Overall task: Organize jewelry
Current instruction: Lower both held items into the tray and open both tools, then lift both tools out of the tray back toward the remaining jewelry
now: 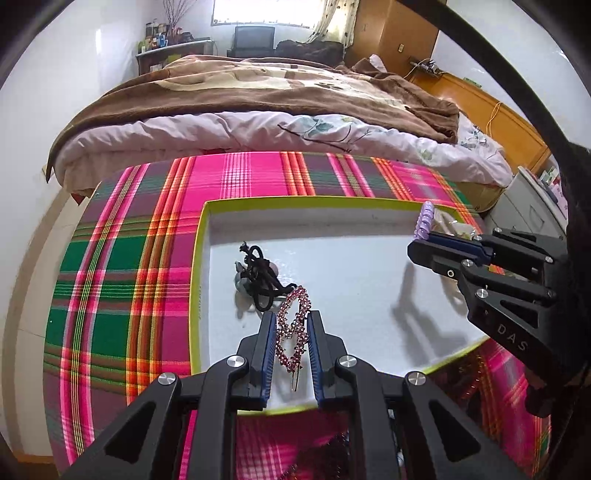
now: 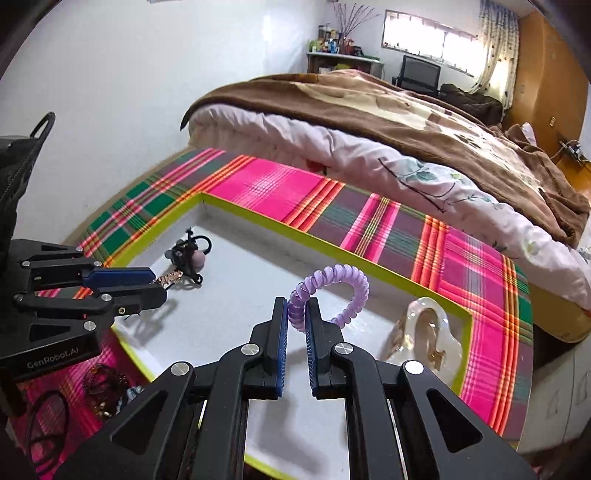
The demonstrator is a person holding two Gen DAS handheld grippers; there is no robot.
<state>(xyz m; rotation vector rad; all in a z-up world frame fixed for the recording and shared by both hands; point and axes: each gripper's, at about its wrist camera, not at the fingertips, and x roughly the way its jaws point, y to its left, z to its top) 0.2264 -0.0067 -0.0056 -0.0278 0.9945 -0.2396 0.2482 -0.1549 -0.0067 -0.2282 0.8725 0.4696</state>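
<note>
Gloss and sparkle over matt white

My purple coil tie (image 2: 332, 291) looks glossy plastic; rhinestone clip (image 1: 293, 328) glitters; tray (image 1: 332, 254) floor matt; plaid cloth (image 1: 122, 266) woven.

A home bedroom is shown. A bed (image 1: 258, 110) covered by a brown blanket (image 2: 406, 110) is seen, with a curtained window (image 2: 428, 35) behind

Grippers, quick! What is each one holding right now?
Left gripper: shut on the pink rhinestone hair clip, over the white tray with a lime-green rim.
Right gripper: shut on the purple spiral plastic hair tie.
</note>
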